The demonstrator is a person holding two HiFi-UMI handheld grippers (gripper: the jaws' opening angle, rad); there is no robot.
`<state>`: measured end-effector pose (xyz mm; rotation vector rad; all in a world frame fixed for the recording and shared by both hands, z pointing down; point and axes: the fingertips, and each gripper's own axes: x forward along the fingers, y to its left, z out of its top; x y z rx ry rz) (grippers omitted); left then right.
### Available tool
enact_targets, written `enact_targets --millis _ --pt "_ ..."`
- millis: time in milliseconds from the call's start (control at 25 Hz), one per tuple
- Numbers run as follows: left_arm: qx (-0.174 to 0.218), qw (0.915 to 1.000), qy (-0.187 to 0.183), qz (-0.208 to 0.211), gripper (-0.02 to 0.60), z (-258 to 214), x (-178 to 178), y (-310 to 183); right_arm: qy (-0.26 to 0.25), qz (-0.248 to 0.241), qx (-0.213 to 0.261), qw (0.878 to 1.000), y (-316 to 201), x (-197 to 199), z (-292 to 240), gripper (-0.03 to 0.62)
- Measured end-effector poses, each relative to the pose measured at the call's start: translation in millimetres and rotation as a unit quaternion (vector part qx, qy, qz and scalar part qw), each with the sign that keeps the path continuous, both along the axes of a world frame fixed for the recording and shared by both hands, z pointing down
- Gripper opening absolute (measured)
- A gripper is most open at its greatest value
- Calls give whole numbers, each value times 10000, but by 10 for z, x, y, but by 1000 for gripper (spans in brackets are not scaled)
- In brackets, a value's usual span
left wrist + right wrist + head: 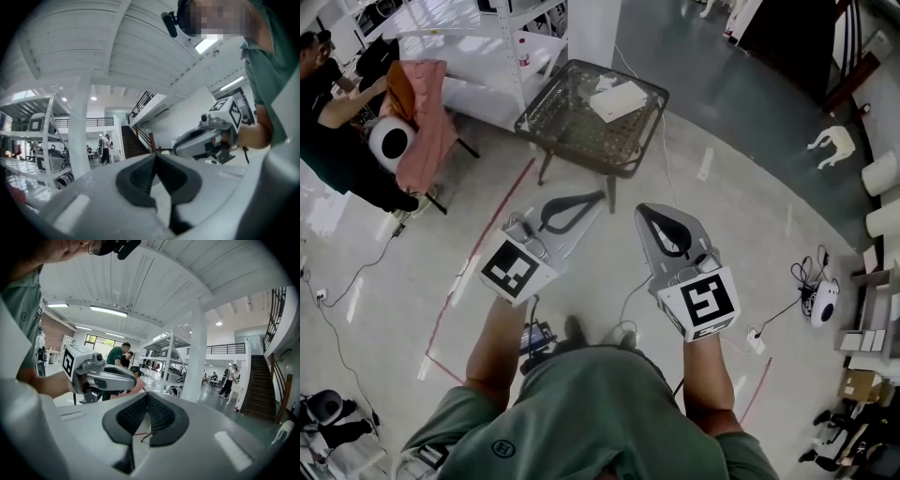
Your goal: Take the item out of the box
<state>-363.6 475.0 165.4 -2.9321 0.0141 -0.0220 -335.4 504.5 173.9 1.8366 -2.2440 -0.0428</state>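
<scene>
Looking for the item gives nothing, because the white box [617, 99] is seen only from above and from some way off, and I cannot tell if it is open or what lies in it. It sits on the far right part of a small dark bench [572, 141], well apart from both grippers. The left gripper [602, 195] and the right gripper [639, 208] are held in the air in front of the person, side by side. Each has its jaws fully together and nothing between them, and each gripper's own view shows the ribbed pads meeting. The person's green shirt fills the lower edge of the head view and hides the floor below it. The people [337, 122] at the left edge are cut off by the frame, and the small things along the right edge are too small to name, apart from some cables [802, 272]. The floor [741, 216] is pale grey and smooth, with red tape lines [500, 211] across it. Beside the bench a pink cloth [427, 122] hangs over a chair. The room is a large hall with a white ceiling and strip lights, a round white pillar [196, 357], metal shelves [164, 352] and a staircase [262, 385] with a dark rail. More figures stand far away in both gripper views.
</scene>
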Motion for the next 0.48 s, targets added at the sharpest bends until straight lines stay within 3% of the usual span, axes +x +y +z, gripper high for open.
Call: enact_targets --millis 240,480 --pt "-18 9999 93 56 2 -56 -61 -177 86 76 -19 9999 -148 -47 -64 5" --pt "-71 10000 4 34 2 66 220 -276 40 72 -11 10000 -269 257 20 5"
